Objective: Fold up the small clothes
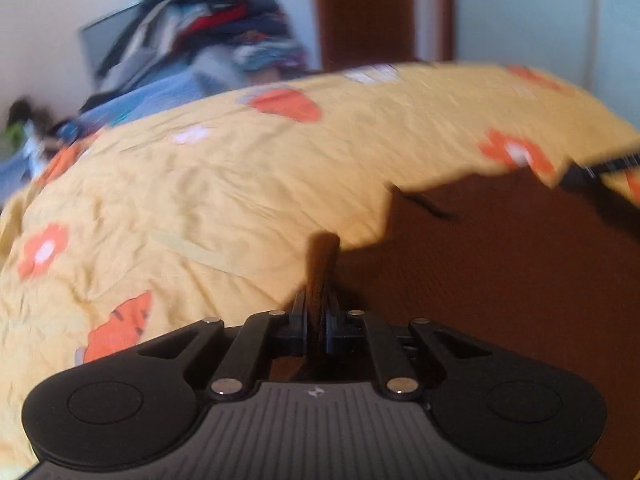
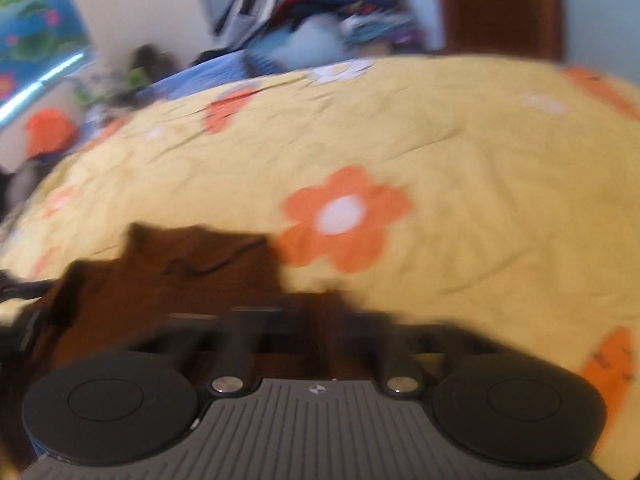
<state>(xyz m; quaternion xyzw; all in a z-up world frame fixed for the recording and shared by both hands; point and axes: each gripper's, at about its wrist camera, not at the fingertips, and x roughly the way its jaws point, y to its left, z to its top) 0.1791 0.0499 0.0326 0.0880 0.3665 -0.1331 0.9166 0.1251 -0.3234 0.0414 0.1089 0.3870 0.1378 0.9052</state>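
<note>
A small dark brown garment [image 1: 500, 264] lies on a yellow bedsheet with orange flowers [image 1: 200, 184]. My left gripper [image 1: 318, 300] is shut on a fold of the brown garment, which sticks up between its closed fingers. In the right wrist view the same brown garment [image 2: 180, 276] spreads to the lower left, and my right gripper [image 2: 320, 320] is blurred but looks shut on its near edge. The other gripper's dark tip [image 1: 600, 168] shows at the garment's far right edge.
A pile of mixed clothes [image 1: 224, 28] sits at the far side of the bed, also in the right wrist view [image 2: 320, 4]. A brown door [image 1: 380, 12] stands behind. Blue cloth [image 1: 152, 100] and an orange item [image 2: 48, 132] lie at the far left.
</note>
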